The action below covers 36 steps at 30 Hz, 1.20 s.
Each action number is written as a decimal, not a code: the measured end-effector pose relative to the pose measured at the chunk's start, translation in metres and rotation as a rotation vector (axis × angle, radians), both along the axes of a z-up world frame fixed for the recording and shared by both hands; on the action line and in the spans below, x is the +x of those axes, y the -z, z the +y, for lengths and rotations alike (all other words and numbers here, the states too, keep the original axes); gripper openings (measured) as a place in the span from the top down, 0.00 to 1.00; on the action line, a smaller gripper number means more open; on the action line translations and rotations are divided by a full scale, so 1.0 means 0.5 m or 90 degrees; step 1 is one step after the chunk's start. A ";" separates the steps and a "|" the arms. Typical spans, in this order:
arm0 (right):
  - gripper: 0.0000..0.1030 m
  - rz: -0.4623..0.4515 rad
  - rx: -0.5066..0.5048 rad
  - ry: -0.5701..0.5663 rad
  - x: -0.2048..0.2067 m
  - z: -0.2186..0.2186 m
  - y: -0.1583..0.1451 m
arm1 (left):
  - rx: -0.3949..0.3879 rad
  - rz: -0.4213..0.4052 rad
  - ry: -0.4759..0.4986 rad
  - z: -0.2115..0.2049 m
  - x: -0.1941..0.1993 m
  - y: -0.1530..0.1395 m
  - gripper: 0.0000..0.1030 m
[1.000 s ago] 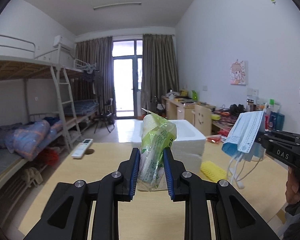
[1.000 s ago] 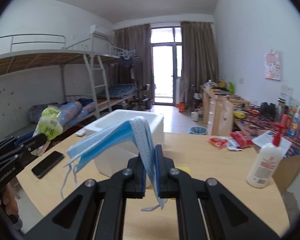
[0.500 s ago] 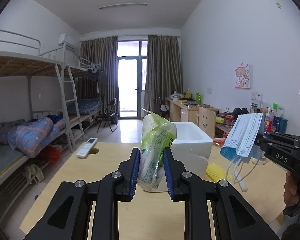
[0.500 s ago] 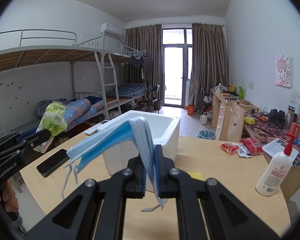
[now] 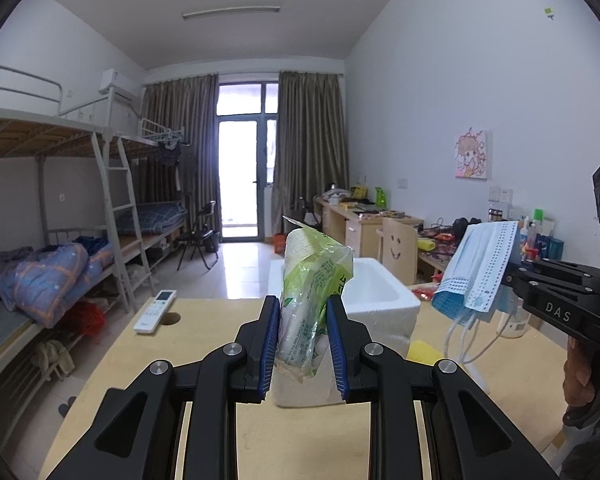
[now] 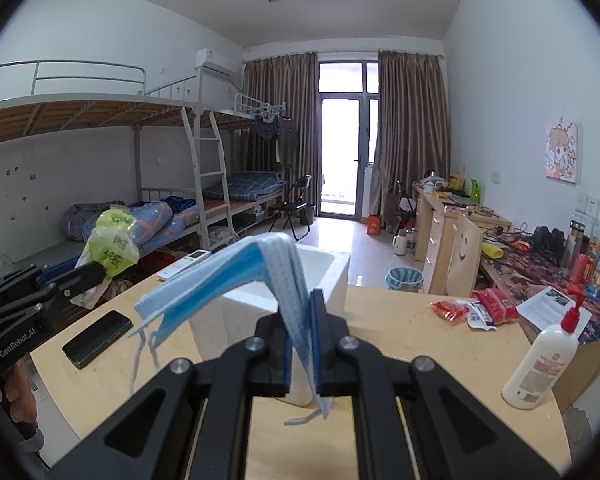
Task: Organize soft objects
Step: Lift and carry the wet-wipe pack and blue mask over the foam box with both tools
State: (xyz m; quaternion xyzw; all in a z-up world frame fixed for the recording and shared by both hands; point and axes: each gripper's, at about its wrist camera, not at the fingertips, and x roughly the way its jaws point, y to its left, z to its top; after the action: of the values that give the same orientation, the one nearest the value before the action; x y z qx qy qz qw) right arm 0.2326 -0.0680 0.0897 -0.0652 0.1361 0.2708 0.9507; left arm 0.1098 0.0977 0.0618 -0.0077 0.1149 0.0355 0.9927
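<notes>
My left gripper [image 5: 303, 346] is shut on a green-and-clear plastic pack of tissue [image 5: 312, 300], held upright above the wooden table [image 5: 204, 360]. The same pack [image 6: 110, 246] shows at the left of the right wrist view, in the left gripper [image 6: 88, 276]. My right gripper [image 6: 301, 350] is shut on a folded stack of blue face masks [image 6: 236, 280], their ear loops dangling. The masks [image 5: 478, 270] hang at the right of the left wrist view from the right gripper [image 5: 512, 280]. A white foam box [image 5: 374, 300] stands open on the table behind both loads, also seen as the foam box [image 6: 324, 280].
A black phone [image 6: 98, 338] lies at the table's left edge and a white remote [image 5: 156, 312] near a cable hole. A pump bottle [image 6: 544, 364], red snack packets [image 6: 476, 310] and a yellow sponge [image 5: 422, 352] lie on the right. Bunk beds [image 5: 60, 240] line the left wall.
Both views have shifted slightly, so the foam box and table sit a little lower and further off. Each gripper keeps its hold on its load.
</notes>
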 end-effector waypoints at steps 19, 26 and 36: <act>0.90 0.001 0.001 -0.007 0.096 0.062 -0.032 | -0.001 0.008 0.033 0.023 0.130 -0.035 0.75; 0.90 0.010 -0.003 0.008 0.143 0.079 -0.027 | 0.013 0.016 0.027 0.028 0.184 -0.029 0.75; 0.90 0.030 -0.013 0.015 0.182 0.109 -0.020 | 0.013 0.038 0.020 0.037 0.242 -0.012 0.75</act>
State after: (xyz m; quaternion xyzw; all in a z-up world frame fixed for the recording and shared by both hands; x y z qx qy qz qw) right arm 0.3234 -0.0136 0.1000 -0.0666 0.1619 0.2598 0.9497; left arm 0.2310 0.1161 0.0679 0.0053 0.1444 0.0210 0.9893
